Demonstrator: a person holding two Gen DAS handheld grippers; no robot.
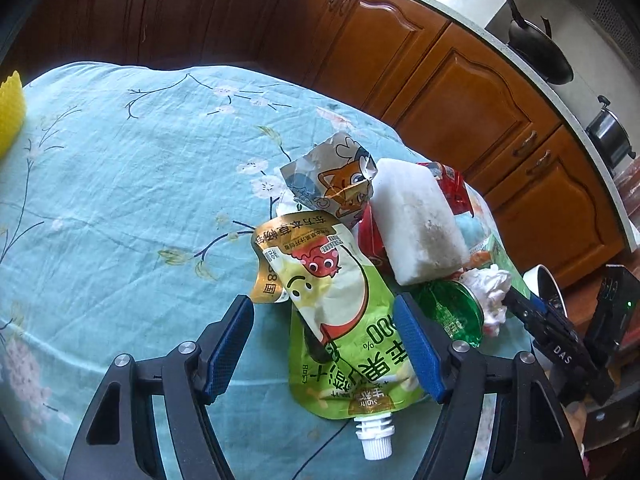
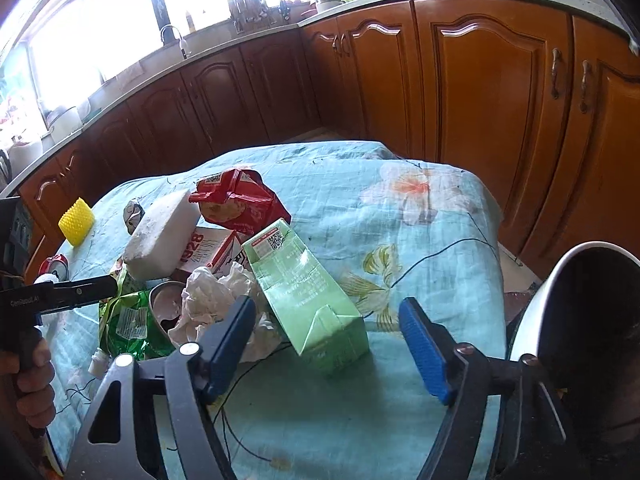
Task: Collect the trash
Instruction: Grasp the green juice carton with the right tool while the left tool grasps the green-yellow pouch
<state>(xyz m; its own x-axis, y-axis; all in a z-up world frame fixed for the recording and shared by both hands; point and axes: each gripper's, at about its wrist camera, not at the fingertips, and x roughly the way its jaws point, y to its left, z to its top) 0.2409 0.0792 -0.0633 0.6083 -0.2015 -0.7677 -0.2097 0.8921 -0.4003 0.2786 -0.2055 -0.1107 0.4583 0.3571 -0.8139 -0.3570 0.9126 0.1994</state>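
Two grippers in view, both with jaws spread wide and gripping nothing. Left gripper [image 1: 324,344] sits over the green juice pouch [image 1: 344,336]: the pouch lies flat on the worktop [image 1: 120,200] between the two blue pads, its white spout [image 1: 374,438] pointing back toward the camera; the right-hand pad overlaps the pouch edge, actual contact can't be confirmed. Right gripper [image 2: 328,344] hangs over the near end of the green carton [image 2: 308,300], which lies tipped on its side between the pads, no pad clearly touching it. Trash is heaped in one pile on the blue floral cloth. Count: one juice pouch, one green carton, one white foam block [image 2: 160,236] resting on top of the pile, one red snack bag [image 2: 236,200], one red-and-white box printed "1928" [image 2: 208,248], one crumpled tissue [image 2: 216,292], one torn cartoon wrapper [image 1: 336,176], one green foil bag [image 2: 128,320]. One small round cup [image 2: 164,304] lies on its side beside the tissue with whitish residue inside. One yellow ridged object [image 2: 76,220] and one red can [image 2: 54,266] sit apart from the pile, near the far-left edge in the right wrist view. One white bin [image 2: 580,320] with a dark interior stands at the right, just beside the worktop; contents not visible.
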